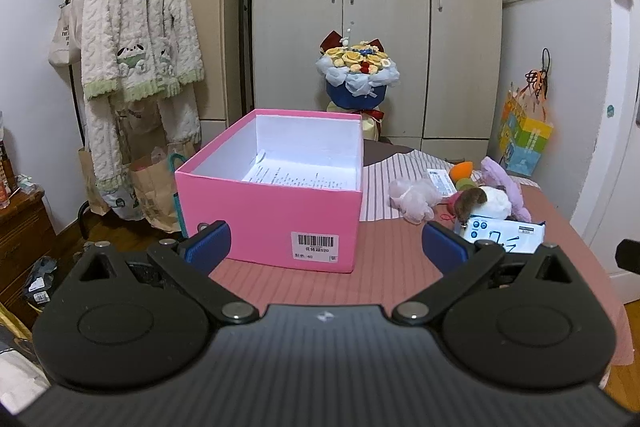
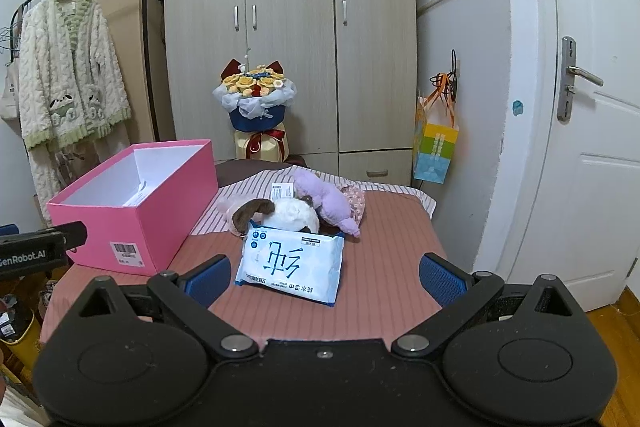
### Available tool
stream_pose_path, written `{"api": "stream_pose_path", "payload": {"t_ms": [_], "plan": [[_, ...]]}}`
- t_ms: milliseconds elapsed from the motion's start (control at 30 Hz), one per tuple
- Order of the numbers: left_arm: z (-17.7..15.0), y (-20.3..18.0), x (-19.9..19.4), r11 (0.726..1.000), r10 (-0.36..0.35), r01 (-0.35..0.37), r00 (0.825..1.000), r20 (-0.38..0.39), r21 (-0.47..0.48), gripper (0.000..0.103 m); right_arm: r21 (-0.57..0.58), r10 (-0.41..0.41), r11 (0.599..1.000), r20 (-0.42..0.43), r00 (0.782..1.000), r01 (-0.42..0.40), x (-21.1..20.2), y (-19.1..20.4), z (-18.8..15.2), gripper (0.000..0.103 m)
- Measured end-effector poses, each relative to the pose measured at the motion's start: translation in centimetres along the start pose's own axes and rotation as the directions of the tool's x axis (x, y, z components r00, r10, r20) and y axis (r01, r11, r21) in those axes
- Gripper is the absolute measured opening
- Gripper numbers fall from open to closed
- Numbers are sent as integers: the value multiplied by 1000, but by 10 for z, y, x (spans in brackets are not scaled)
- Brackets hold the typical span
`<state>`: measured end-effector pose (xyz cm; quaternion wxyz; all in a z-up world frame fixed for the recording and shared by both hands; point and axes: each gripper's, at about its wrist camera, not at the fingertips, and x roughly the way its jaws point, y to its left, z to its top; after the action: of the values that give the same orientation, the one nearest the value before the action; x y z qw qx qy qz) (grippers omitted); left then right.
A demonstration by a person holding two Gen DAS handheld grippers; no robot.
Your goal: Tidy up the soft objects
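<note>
An open pink box [image 1: 276,223] with a sheet of paper inside stands on the pink-striped bed; it also shows in the right wrist view [image 2: 132,211]. To its right lies a pile of soft things: a white-and-brown plush [image 2: 288,213], a purple plush [image 2: 328,203], a pale mesh pouf [image 1: 414,197], an orange-green toy [image 1: 464,175]. A white-blue wet-wipes pack [image 2: 290,267] leans against the plush. My left gripper [image 1: 326,251] is open and empty in front of the box. My right gripper [image 2: 324,277] is open and empty, just short of the wipes pack.
A flower bouquet [image 2: 256,107] stands behind the bed before a wardrobe [image 2: 288,27]. A clothes rack with a fluffy robe [image 1: 136,67] and paper bags stands at the left. A door [image 2: 592,147] and a hanging gift bag [image 2: 434,155] are at the right.
</note>
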<state>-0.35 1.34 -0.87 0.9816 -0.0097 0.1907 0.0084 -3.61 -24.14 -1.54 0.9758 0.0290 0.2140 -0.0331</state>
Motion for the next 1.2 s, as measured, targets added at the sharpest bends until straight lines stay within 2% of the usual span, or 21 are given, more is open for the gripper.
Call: {"api": "stream_pose_path", "payload": {"t_ms": [633,900,1033,1200], "plan": [[-2,-3,0,999,-33,33,999,-2,12,103,-6,-33,999,-3,999,33,2,0,-2,102],[-4,-4,-7,998,-65,64,996,64,10,103,3,-37,999,-8,999,37,4,-2,-4,102],[-5,-9,-8,997,-76,74,995,70,29,103,5,-38,999,-9,999,38,5,-3,-5,102],[-7,-11,-7,998,-60,59,996,65,31,103,-10,-17,1000,38,999,17,0,0,-9,102]]}}
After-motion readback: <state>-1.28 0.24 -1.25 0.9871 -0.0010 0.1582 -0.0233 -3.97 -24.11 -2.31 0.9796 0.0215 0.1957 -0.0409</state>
